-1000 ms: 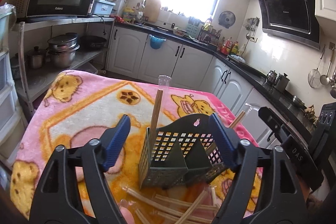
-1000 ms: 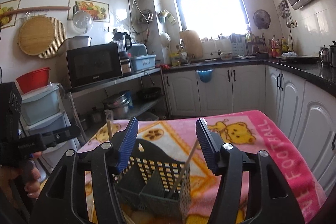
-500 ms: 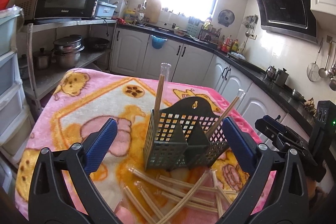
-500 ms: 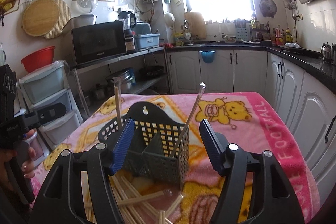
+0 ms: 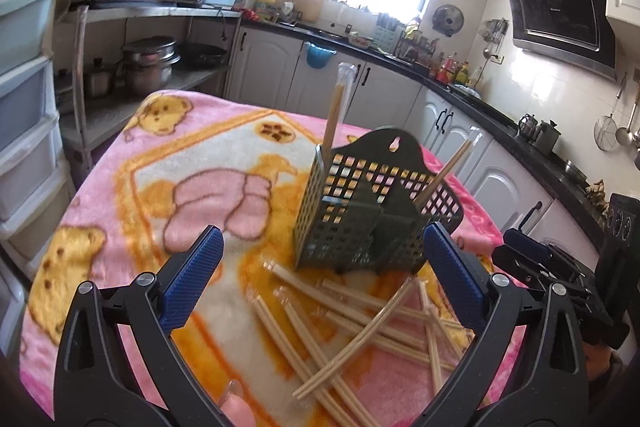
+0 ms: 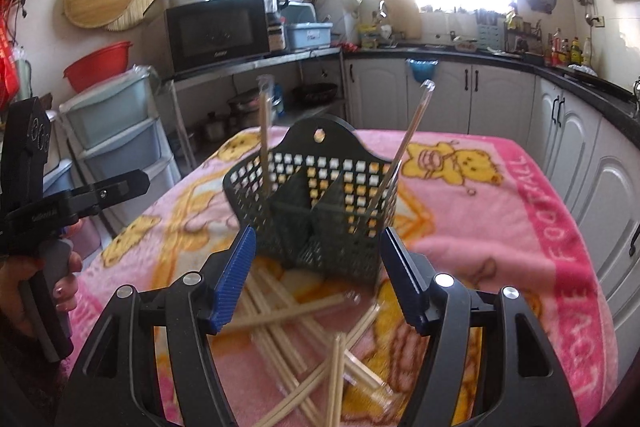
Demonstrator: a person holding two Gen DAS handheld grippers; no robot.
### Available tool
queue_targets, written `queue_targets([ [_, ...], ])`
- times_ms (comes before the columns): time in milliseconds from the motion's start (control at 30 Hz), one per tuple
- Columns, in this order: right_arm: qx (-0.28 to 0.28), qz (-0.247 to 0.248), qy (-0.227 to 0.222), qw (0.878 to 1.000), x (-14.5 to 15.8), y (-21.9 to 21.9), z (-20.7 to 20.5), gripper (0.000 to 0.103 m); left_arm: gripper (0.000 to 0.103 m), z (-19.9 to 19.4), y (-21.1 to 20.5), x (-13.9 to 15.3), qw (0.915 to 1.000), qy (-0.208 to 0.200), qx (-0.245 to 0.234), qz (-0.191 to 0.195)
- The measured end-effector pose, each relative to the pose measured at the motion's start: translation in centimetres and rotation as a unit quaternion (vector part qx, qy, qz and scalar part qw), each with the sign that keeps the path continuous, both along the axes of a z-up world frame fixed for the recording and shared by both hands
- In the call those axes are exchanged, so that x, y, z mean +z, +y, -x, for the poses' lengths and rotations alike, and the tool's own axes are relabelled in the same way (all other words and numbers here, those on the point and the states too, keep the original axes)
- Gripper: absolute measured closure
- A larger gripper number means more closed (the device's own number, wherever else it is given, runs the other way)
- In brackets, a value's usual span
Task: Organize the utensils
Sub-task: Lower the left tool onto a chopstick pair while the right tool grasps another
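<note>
I saw the caddy (image 5: 362,223) standing mid-counter, well inside the blanket's (image 5: 168,163) edges, chopsticks (image 5: 352,323) strewn just before it, beneath my left hand-held gripper (image 5: 320,281), just widened, and right hand-held gripper (image 6: 318,277), both spread, empty.

Your left gripper (image 5: 320,279) tilts downward, its jaws just opened wide and empty. Your right gripper (image 6: 318,277) tilts down too, jaws apart, gripping nothing.
</note>
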State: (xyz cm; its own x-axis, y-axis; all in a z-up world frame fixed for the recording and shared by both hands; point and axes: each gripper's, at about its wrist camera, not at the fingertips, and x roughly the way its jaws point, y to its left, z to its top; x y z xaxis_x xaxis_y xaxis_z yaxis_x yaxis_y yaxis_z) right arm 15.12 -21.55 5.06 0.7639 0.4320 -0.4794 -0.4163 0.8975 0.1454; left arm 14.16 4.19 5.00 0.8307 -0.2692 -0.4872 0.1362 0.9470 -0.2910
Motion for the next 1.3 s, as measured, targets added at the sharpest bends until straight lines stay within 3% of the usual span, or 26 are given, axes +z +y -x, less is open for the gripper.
queue_targets([
  [333, 0.018, 0.04, 0.045, 0.998, -2.7, 1.1, 1.4, 0.041, 0.011, 1.7, 0.7, -2.8, 0.9995, 0.03, -0.004, 0.006],
  [500, 0.018, 0.056, 0.086, 0.995, -4.3, 1.1, 1.3, 0.055, 0.011, 2.2, 1.4, -4.6, 0.998, 0.058, -0.008, 0.023],
  [867, 0.018, 0.084, 0.143, 0.986, -7.5, 1.6, -1.0, 0.062, 0.011, 3.1, 1.4, -8.8, 0.9908, 0.121, -0.038, 0.049],
  [1067, 0.017, 0.075, 0.168, 0.983, -8.6, 1.7, -2.7, 0.065, 0.027, 2.9, 1.1, -10.7, 0.9844, 0.151, -0.059, 0.067],
  [1300, 0.018, 0.076, 0.179, 0.981, -9.0, 1.4, -4.3, 0.077, 0.05, 2.7, 0.2, -11.7, 0.9805, 0.167, -0.078, 0.068],
])
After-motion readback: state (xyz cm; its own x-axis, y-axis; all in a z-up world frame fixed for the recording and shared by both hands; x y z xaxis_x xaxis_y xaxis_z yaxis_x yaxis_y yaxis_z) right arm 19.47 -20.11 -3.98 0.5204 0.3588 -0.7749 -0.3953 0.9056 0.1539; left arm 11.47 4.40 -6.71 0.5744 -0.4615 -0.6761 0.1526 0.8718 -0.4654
